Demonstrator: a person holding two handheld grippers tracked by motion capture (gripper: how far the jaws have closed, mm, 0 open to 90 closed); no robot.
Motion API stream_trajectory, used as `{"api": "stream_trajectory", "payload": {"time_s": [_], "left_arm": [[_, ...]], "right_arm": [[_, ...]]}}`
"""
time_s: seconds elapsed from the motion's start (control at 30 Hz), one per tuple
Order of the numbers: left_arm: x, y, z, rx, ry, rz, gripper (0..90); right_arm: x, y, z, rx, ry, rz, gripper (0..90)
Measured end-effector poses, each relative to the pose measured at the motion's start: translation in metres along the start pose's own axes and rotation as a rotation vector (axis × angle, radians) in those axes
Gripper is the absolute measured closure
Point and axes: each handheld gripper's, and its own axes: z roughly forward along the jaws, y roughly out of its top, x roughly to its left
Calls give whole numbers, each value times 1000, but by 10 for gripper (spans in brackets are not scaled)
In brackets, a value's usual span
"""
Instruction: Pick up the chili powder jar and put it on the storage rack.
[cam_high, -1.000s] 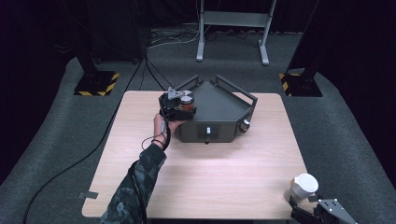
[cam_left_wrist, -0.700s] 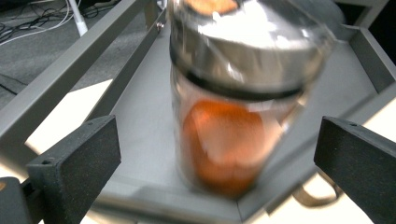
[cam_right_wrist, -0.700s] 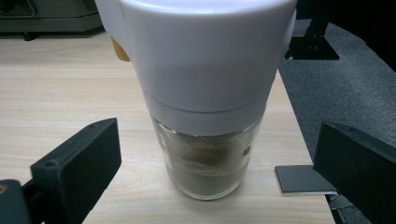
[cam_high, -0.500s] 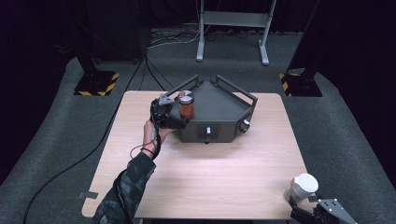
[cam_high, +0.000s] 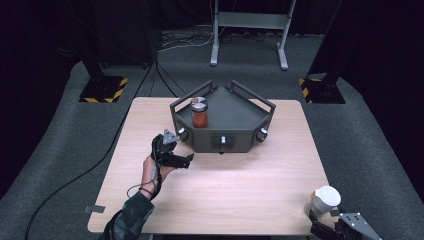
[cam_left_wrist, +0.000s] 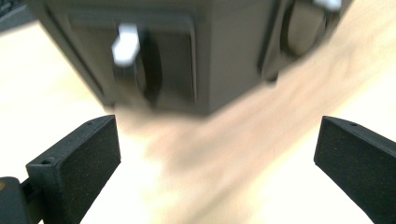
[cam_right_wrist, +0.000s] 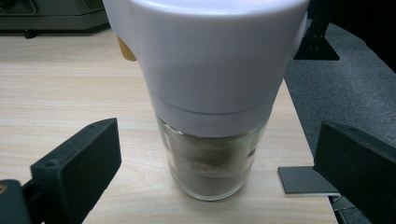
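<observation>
A jar with red contents and a grey lid (cam_high: 199, 112) stands upright in the left part of the dark grey tray (cam_high: 235, 107). My left gripper (cam_high: 188, 159) hovers over the table in front of the tray's left corner. Its jaws have just been opening and stand wide with nothing between them. In the left gripper view (cam_left_wrist: 217, 140) the tray's front wall (cam_left_wrist: 219, 56) with a white-tipped knob (cam_left_wrist: 126, 44) is close ahead. A glass jar with a white cap (cam_right_wrist: 210, 93) stands between the open jaws of my right gripper (cam_right_wrist: 217, 144), untouched, at the table's near right corner (cam_high: 322, 200).
The tray has raised handle rails and knobs on its front faces (cam_high: 223, 141). The wooden table (cam_high: 240, 185) stretches bare between both grippers. A small dark patch (cam_right_wrist: 308, 181) lies near the table's right edge. Stands and cables are on the floor behind.
The left gripper let go of the red jar in the tray and drew back toward the near left, lower over the table. The right gripper and white-capped jar stayed put.
</observation>
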Motion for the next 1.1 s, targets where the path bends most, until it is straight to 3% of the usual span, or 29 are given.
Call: {"api": "stream_trajectory", "payload": {"time_s": [0.17,0.43,0.9,1.1], "left_arm": [[-3,-37,-4,36,13,-40,1],[-13,-75,-8,45,56,-92,0],[-18,-89,-6,46,65,-125,1],[-23,-92,-4,51,61,-111,1]], "right_arm": [[-1,0,0,-3,2,2,0],[-2,-1,-1,-5,-3,9,0],[-1,0,-3,-12,-6,4,0],[1,0,-1,-7,-4,4,0]]}}
